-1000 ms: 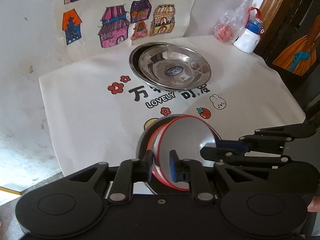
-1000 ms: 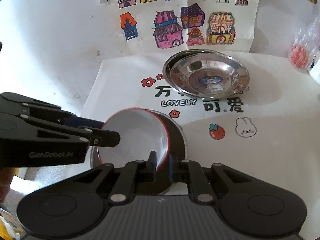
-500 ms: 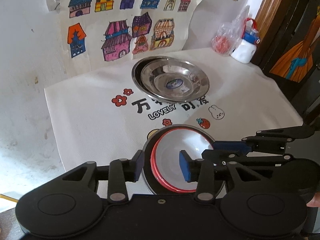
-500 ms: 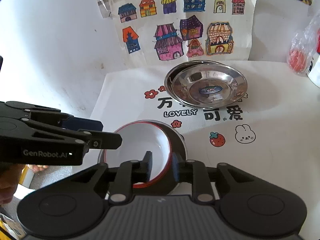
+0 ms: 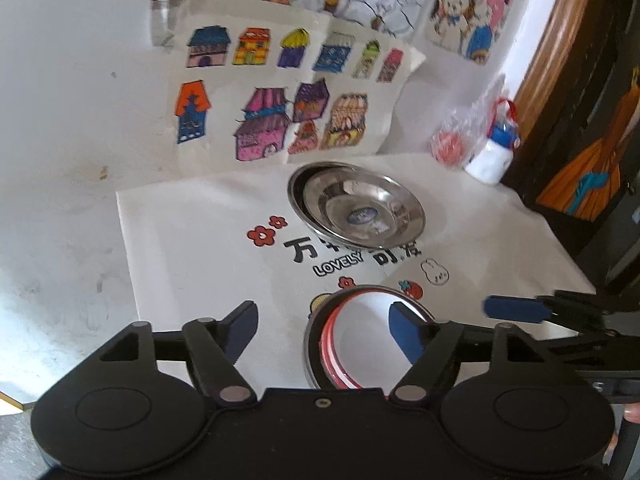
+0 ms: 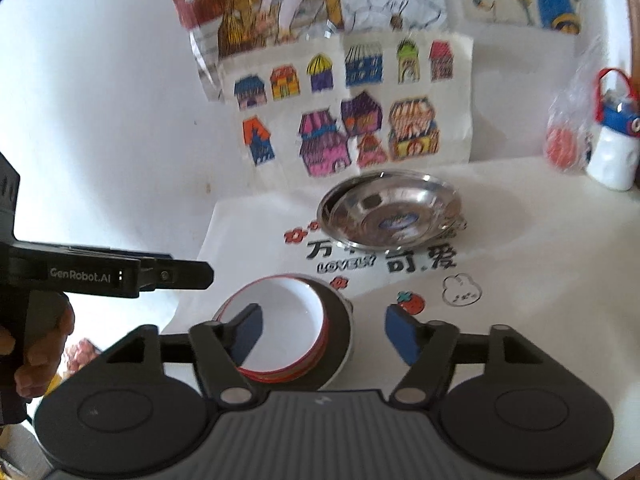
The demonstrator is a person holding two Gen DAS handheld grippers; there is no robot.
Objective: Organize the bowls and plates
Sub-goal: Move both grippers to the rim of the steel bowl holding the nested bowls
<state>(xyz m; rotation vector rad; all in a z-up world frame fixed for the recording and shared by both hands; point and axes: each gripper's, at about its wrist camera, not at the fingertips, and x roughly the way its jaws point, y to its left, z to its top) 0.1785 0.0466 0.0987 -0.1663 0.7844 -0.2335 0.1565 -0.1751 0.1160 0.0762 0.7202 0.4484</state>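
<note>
A white bowl with a red rim sits nested in a dark steel bowl at the near edge of the cloth. My left gripper hovers over its left rim, jaws opening and pads clear of it. My right gripper straddles the right rim, its jaws also opening and touching nothing. Each gripper shows in the other's view: the right gripper, the left gripper. Two stacked steel plates lie farther back.
A white printed cloth covers the table. Coloured drawings hang on the wall behind. A plastic bag and a white-and-blue bottle stand at the back right beside a dark door frame. A hand holds the left gripper.
Both grippers let go of the red-rimmed bowl, which dropped from tilted to resting level in the dark bowl. Their jaws spread wide and both drew back and upward.
</note>
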